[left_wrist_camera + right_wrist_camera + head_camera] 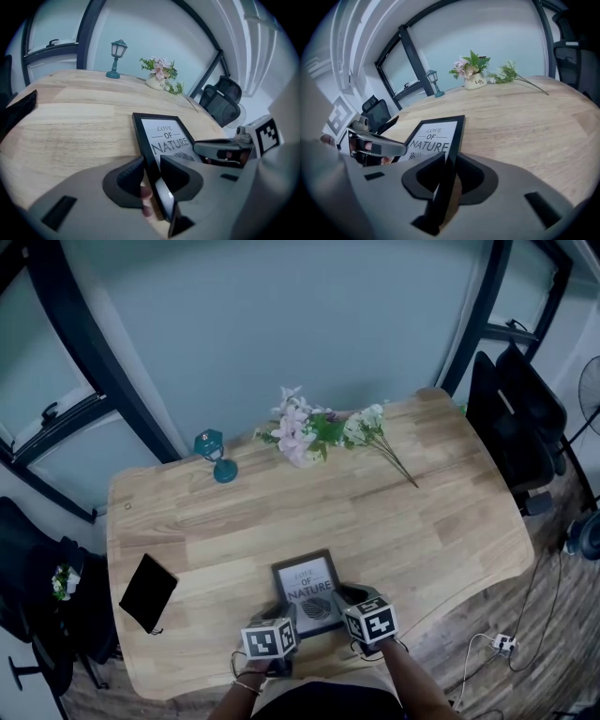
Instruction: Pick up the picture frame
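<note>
The black picture frame (309,592) with the print "LOVE OF NATURE" lies near the front edge of the wooden table (431,521). My left gripper (284,615) holds its left edge near the front corner; in the left gripper view the black border (146,140) runs in between the jaws of the left gripper (151,173), and both jaws rest against it. My right gripper (343,597) grips the right edge. In the right gripper view that edge (458,133) stands on its side between the jaws of the right gripper (451,165). The frame's near end looks slightly raised.
A small teal lamp (217,456) and a vase of pink flowers (298,432) stand at the table's back, with a loose flower sprig (384,437) beside them. A black case (148,592) lies at the front left. Black chairs (516,418) stand to the right.
</note>
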